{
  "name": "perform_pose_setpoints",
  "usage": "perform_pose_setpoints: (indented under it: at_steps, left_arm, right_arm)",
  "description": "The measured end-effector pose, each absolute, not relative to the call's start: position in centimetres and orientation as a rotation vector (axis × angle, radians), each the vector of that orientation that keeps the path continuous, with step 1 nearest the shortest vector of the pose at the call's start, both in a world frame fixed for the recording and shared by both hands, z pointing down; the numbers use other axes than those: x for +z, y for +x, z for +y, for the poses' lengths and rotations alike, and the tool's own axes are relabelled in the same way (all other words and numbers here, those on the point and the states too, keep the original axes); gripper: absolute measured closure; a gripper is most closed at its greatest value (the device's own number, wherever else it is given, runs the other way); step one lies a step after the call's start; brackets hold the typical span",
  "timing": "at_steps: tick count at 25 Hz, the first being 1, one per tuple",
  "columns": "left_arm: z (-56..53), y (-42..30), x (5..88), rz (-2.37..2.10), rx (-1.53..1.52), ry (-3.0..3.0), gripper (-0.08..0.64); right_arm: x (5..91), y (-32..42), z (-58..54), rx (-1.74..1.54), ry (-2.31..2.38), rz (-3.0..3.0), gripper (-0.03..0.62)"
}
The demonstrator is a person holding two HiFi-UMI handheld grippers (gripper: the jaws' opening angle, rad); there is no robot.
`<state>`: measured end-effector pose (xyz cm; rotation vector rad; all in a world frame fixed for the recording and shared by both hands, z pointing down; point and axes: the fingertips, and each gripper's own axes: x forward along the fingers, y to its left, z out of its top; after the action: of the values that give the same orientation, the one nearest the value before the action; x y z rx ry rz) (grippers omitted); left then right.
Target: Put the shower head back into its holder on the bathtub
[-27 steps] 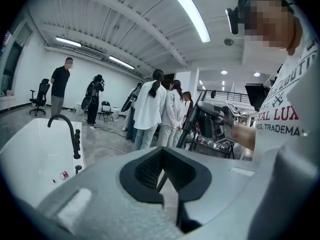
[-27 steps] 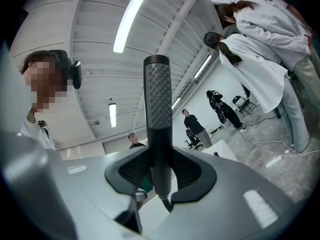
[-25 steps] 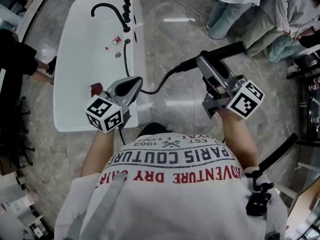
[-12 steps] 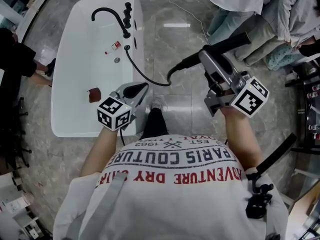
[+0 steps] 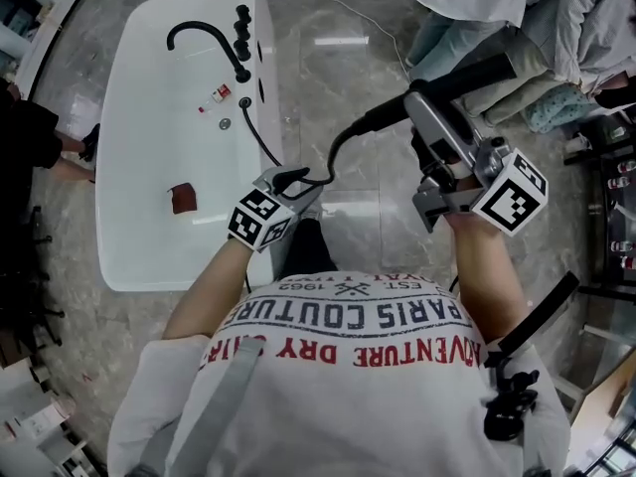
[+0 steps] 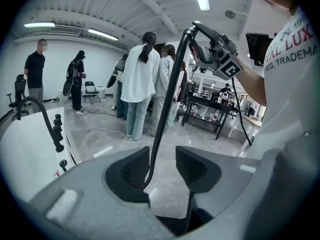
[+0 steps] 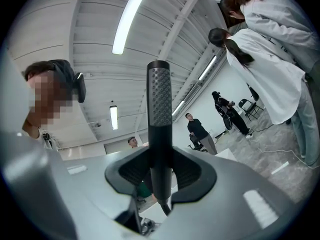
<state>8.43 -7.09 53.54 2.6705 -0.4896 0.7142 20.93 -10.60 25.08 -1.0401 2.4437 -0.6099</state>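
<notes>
A white short-sleeved T-shirt [image 5: 348, 376] is worn, printed across the front with rows of dark grey block lettering, one row of red lettering and a small crossed emblem. A pale grey strap [image 5: 209, 410] is laid over the T-shirt's left shoulder, and a black clamp-like fitting [image 5: 507, 410] with a slanting black bar is carried at the T-shirt's right side. Dark trousers [image 5: 303, 251] are seen just beyond the T-shirt's hem.

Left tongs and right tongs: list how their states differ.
The left tongs are opening, the thin black hose loose between their pads; the right tongs are clamped on the black textured shower head. The left tongs face the grey floor; the right tongs point at the ceiling. Both are grey with black pads.
</notes>
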Motion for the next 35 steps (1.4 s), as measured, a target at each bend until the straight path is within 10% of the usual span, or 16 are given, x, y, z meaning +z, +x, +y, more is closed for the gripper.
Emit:
perform_pose_setpoints:
  at_steps: [28, 35]
  left_arm:
    - [-11.3, 16.3, 67.5, -0.316, 0.933, 2.648, 0.390]
    - [-11.3, 16.2, 67.3, -0.273, 0.932, 2.686, 0.497]
  right_arm:
    - [22.8, 24.2, -11.8, -0.618, -1.145, 2.405, 0.456]
    - [22.7, 25.0, -12.0, -0.607, -1.172, 2.389, 0.456]
